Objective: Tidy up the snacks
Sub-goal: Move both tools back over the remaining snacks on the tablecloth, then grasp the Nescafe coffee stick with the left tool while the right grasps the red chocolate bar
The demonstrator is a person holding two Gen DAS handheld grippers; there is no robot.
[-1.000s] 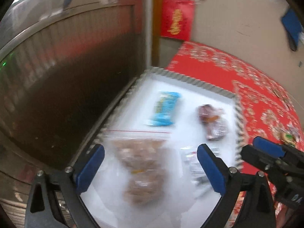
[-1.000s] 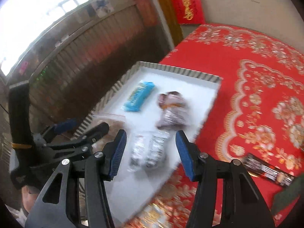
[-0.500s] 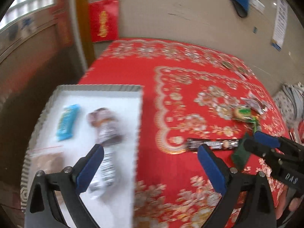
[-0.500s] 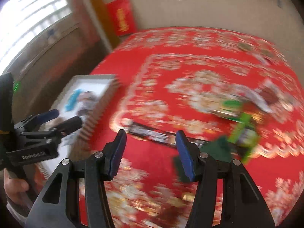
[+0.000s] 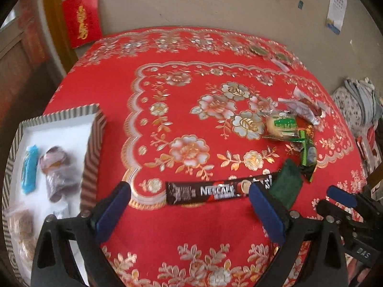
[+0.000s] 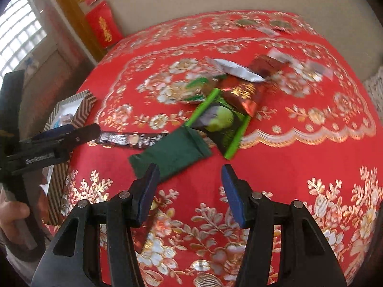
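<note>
A black Nescafe stick (image 5: 220, 190) lies on the red tablecloth just beyond my left gripper (image 5: 189, 198), whose jaws stand open and empty above it. A dark green packet (image 6: 172, 153) lies right in front of my right gripper (image 6: 190, 179), also open and empty. Beyond it sit a green packet with a lime picture (image 6: 220, 124), a red-brown packet (image 6: 244, 91) and a silver one (image 6: 234, 71). The striped tray (image 5: 93, 143) at the left holds a blue bar (image 5: 30, 172), a purple wrapped snack (image 5: 57, 174) and a bag of biscuits (image 5: 21, 234).
The red flowered tablecloth (image 5: 191, 95) covers a round table against a beige wall. A round cake in a green wrapper (image 5: 282, 124) lies among the loose snacks. The right gripper (image 5: 328, 201) shows at the left view's edge. A hand (image 6: 12, 217) holds the left gripper (image 6: 79, 129).
Both grippers swung right, away from the tray and out over the tablecloth to the loose snacks. Their jaws kept the same opening and hold nothing.
</note>
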